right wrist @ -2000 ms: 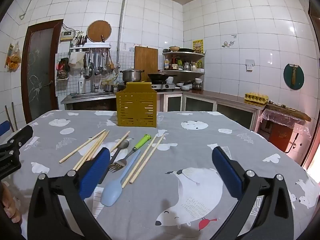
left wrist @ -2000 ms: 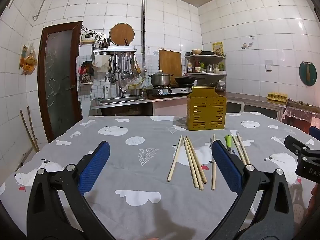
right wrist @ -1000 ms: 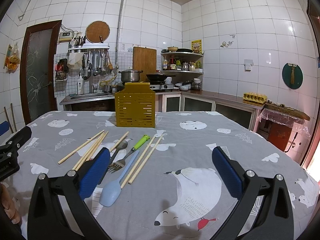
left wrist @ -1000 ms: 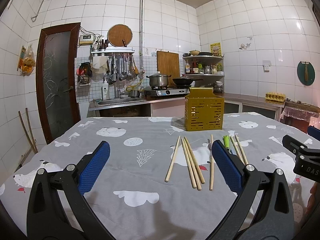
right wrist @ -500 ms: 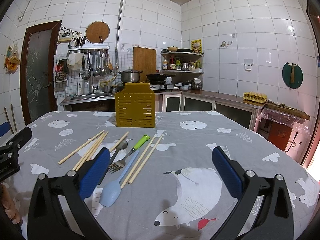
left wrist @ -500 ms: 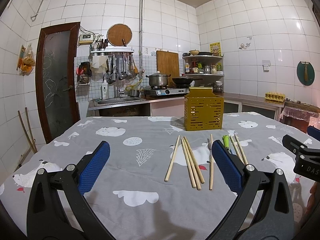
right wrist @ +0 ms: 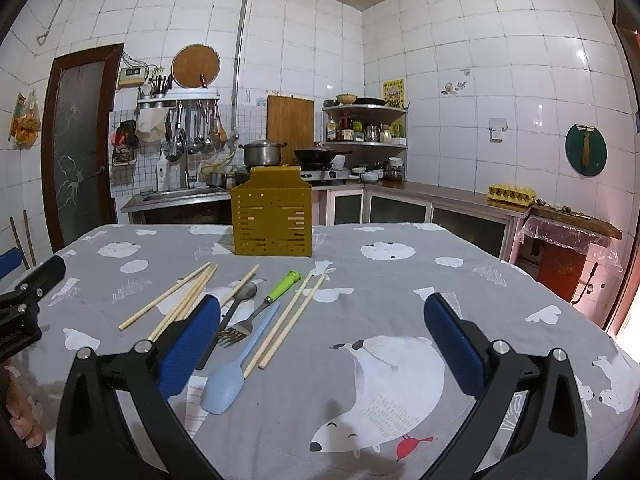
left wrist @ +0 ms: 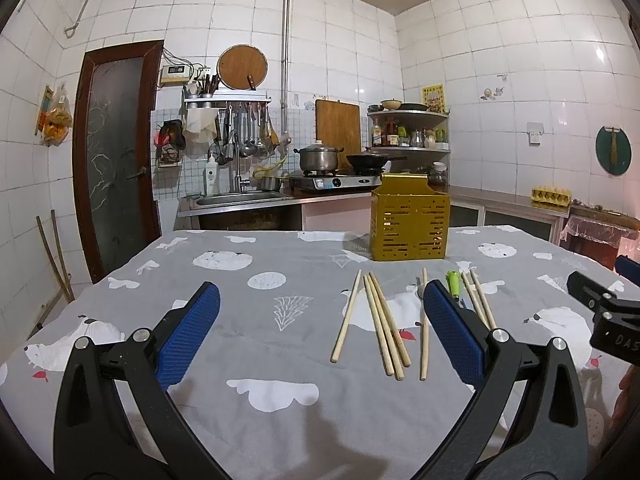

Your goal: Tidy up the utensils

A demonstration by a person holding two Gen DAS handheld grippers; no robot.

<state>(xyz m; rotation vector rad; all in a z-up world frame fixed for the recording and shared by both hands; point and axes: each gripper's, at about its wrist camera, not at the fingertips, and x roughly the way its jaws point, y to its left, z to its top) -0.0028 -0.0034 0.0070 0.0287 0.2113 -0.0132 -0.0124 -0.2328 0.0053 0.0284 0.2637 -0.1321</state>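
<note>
Ahead, upright yellow slotted holder [right wrist: 272, 218], contents hidden.

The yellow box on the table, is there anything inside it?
Through the slots of the yellow box only pale glints show. Its walls hide the inside and the top isn't visible, so I can't tell. The chopsticks lie outside.

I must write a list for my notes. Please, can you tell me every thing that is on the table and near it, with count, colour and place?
chopsticks: seven, pale wood, loose on the cloth, in front of the holder
utensil holder: one, mustard yellow, upright at the far middle
fork: one, steel with green handle, among the chopsticks
metal spoon: one, steel, left of the fork
plastic spoon: one, light blue, nearest
tablecloth: one, grey with white bears
left gripper: open, above the cloth, holds nothing
right gripper: open, holds nothing
</note>
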